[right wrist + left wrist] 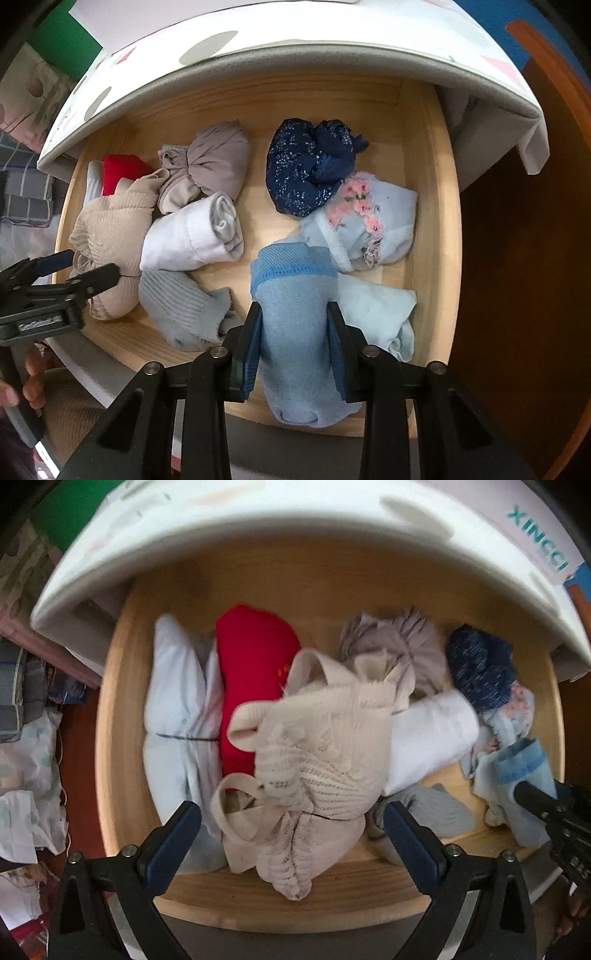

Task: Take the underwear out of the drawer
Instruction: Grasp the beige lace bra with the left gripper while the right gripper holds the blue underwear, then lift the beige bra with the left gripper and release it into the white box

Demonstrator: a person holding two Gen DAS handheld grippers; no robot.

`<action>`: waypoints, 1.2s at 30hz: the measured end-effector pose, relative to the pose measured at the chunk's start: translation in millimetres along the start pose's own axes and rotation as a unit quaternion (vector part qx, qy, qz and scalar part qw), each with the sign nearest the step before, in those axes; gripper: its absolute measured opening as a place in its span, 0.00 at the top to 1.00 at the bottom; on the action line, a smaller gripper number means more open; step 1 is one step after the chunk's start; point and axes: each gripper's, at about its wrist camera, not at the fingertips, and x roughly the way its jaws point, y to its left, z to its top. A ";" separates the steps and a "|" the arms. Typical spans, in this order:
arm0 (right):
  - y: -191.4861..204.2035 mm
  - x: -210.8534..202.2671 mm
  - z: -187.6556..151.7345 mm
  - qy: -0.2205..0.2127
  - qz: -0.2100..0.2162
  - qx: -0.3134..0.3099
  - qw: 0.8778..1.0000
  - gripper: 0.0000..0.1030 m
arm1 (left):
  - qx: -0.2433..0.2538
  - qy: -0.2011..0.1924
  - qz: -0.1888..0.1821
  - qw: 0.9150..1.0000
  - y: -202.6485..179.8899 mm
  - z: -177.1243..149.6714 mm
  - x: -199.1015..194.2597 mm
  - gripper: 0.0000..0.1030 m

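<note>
Red-brown floor (517, 277); white dotted top (258, 44) w/ green, maybe wall (66, 40), behind.

In the left wrist view the beige lace piece (314, 775) is motion-blurred and covers part of the red garment (255, 657). In the right wrist view the drawer (432, 206) back lies under a white cover (332, 62); the blue garment (295, 332) hides the drawer floor.

Looking down into a wooden drawer (258, 897). Left gripper (291, 825) wide open around a lacy beige underwear (317, 775). Red cloth (251, 672) at 11 o'clock. Dark blue bundle (480, 672) at 2 o'clock.
</note>
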 end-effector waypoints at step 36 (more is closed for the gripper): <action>-4.9 -0.8 0.4 0.001 -0.006 -0.005 1.000 0.70 | 0.021 -0.006 -0.045 0.999 -26.7 -0.6 -11.5 0.44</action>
